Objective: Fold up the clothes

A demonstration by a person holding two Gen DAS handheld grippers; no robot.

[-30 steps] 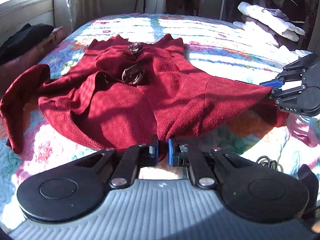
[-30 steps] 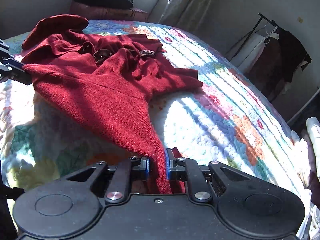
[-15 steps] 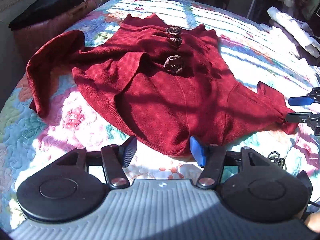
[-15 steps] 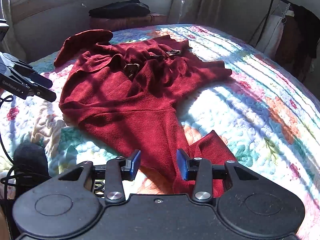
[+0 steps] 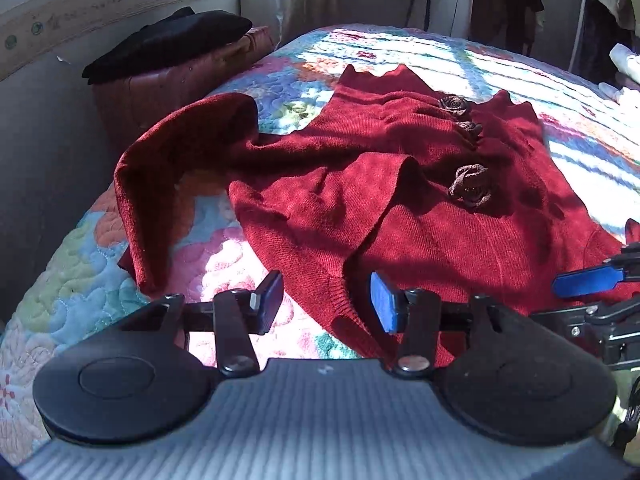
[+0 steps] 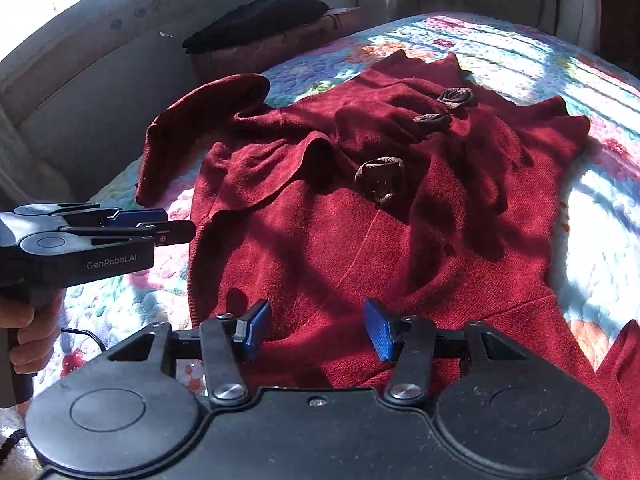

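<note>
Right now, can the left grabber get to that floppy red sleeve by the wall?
Probably yes. The left gripper is open and empty, and the sleeve lies ahead to its left with only bare quilt between.

A deep red knitted sweater [image 5: 420, 216] is trimmed with three brown fabric rosettes [image 5: 468, 190]. It is laid on a quilt [image 5: 92, 276] patterned in pastel pink, blue, green and orange florals. Blue pads [image 6: 378, 334] are seen on black gripper frames, and a black garment [image 5: 168, 42] on a brown seat [image 5: 168, 80].

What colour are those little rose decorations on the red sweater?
Dark brown roses; clearest in the right wrist view.
</note>
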